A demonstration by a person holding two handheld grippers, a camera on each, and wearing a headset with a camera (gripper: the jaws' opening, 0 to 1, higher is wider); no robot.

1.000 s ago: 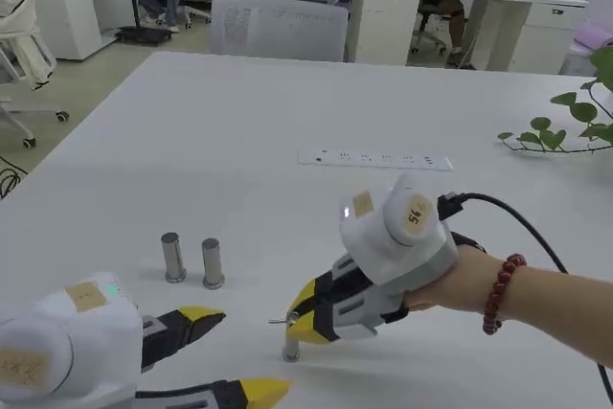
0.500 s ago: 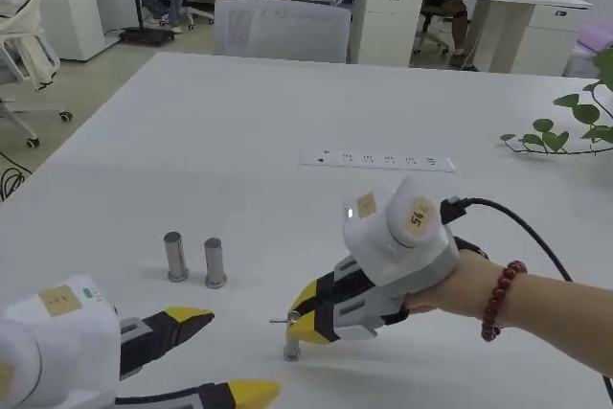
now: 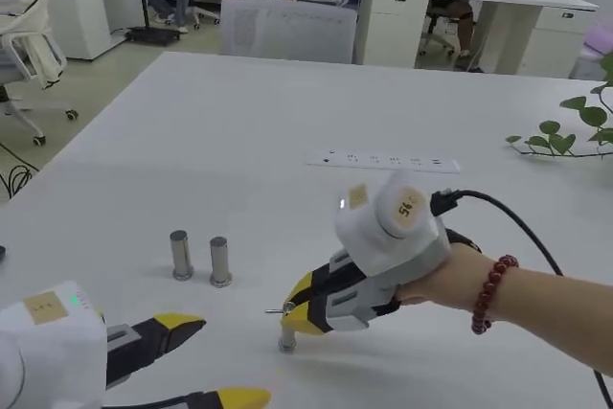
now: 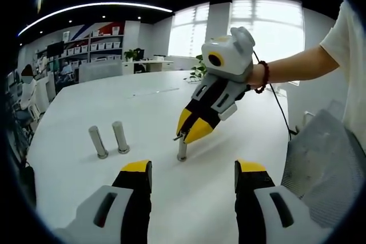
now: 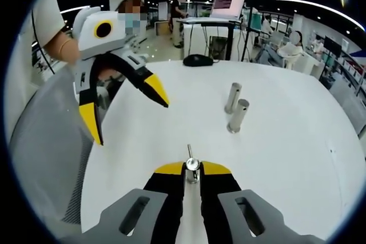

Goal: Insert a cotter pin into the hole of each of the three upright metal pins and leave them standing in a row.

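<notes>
Your right gripper has its fingers clamped together on the cotter pin at the top of the nearest upright metal pin. One further pin and its neighbour stand side by side, well left. Your left gripper hovers short of the work (jaws wide apart).

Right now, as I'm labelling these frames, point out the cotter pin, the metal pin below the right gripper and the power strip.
cotter pin (image 3: pixel 275 310), head view, its free end sticking out sideways.
metal pin (image 3: pixel 286 340), head view, its lower shaft.
power strip (image 3: pixel 383 161), head view, middle of its top.
</notes>
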